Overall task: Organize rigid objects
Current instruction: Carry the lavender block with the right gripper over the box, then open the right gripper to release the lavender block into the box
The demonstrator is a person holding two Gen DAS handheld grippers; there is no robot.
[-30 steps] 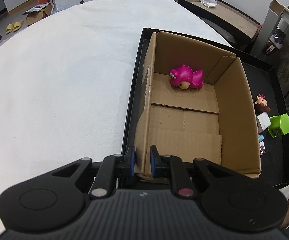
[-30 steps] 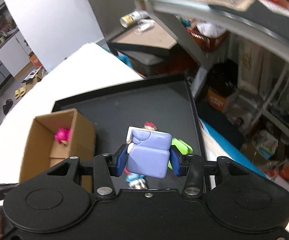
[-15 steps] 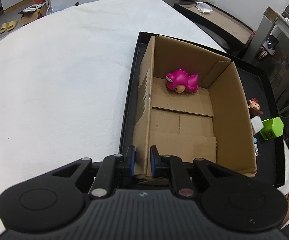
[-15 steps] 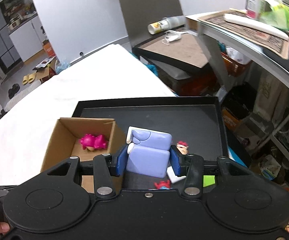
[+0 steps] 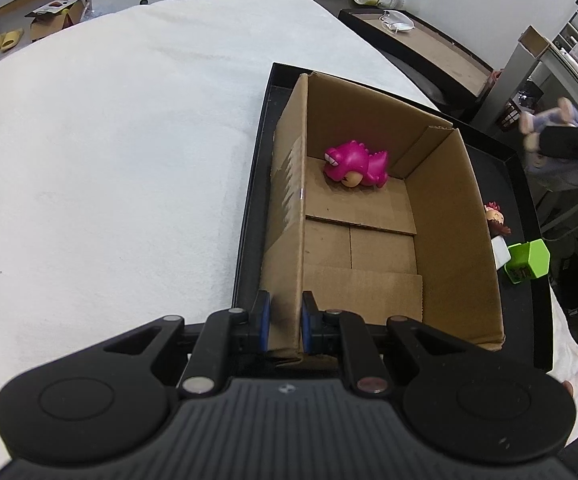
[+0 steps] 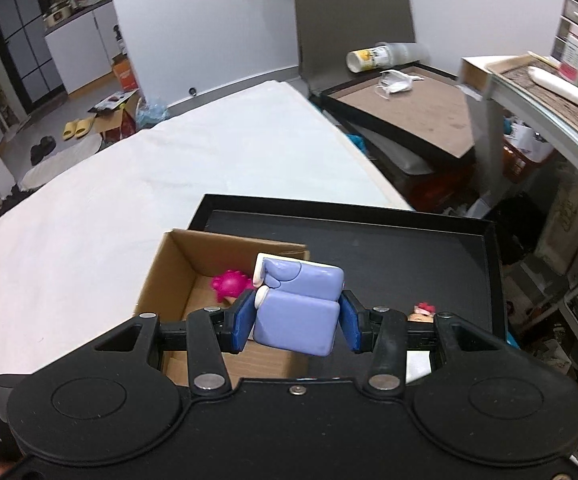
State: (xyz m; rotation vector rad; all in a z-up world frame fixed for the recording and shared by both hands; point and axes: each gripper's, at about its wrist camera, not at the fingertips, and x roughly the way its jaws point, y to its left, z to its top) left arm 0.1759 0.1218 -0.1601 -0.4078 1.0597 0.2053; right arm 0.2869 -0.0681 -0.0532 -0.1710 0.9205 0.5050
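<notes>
Toys: pink dinosaur [image 5: 356,163] boxed ahead, left tool [image 5: 282,322] pinching the cardboard box [image 5: 455,240] wall, right tool [image 6: 296,320] clamping the lavender figure [image 6: 297,304], two tray toys left.

Lilac toy [image 5: 551,118] blurred at frame edge, red-haired figurine [image 6: 421,312] perhaps half hidden behind hand-held gripper [image 6: 297,320]

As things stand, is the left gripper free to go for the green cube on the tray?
Probably not: the left gripper is shut on the cardboard box wall, and that box stands between it and the green cube.
</notes>
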